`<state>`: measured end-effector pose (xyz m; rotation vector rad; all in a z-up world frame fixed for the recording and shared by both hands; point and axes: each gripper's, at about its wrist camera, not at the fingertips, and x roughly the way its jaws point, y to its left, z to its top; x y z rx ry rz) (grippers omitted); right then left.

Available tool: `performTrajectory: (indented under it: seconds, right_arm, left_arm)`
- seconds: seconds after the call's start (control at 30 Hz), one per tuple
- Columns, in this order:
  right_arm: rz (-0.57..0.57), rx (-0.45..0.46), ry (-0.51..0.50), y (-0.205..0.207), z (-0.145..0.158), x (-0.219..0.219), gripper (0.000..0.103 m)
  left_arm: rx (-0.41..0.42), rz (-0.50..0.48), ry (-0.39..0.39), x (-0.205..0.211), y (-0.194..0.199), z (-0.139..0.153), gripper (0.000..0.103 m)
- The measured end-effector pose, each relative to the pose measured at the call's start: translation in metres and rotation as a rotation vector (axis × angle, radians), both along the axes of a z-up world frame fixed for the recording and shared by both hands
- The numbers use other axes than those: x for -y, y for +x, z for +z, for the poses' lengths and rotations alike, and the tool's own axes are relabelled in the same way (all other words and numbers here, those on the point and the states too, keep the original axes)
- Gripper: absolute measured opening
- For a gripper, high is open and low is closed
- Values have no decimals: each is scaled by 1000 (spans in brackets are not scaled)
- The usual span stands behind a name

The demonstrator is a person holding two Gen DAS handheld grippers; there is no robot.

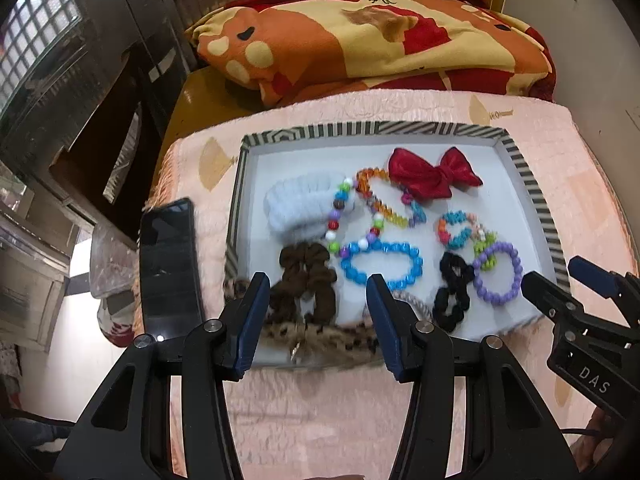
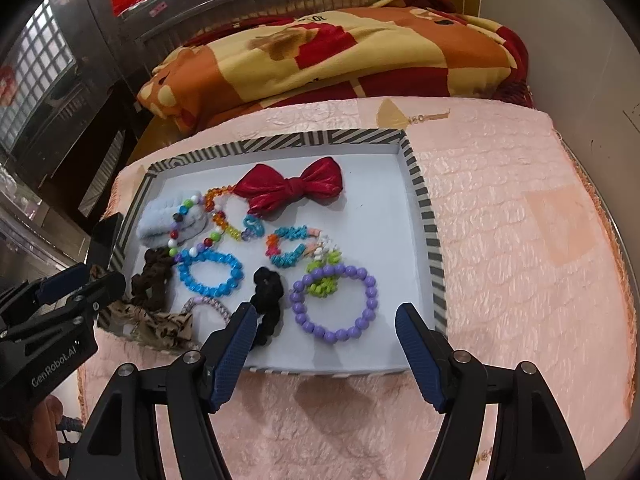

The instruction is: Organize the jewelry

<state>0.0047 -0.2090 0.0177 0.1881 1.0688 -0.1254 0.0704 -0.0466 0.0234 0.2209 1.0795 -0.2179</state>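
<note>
Both grippers hang over the near edge of the bed with nothing in them: the left gripper has its jaws apart above the brown scrunchie, and the right gripper stands wider, empty, just short of the purple bead bracelet and the black scrunchie. Everything I can see already lies inside the striped tray, so I'd judge the gathering done and the tidying not. The blue bead bracelet lies flat and apart near the middle, and the red bow lies toward the far side. The rest is tangled: a multicoloured bead string runs over the pale fluffy band at the left edge, small coil ties lie heaped near the purple bracelet, and a leopard-print band is bunched in the near left corner. The right half of the tray is bare. The tray rests on a pink quilted cover, with a dark phone just beside its left edge. A folded orange and red blanket is at the far end, with a white wall at the right and a barred window on the left.
</note>
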Motion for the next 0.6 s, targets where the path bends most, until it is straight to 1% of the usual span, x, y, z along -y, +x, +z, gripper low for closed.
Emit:
performTrajectory:
  seconds: [0.6]
  right_arm:
    - [29,38,0,-39,16,-15,74]
  left_arm:
    - [23,68,-33,-18,-51,15,50]
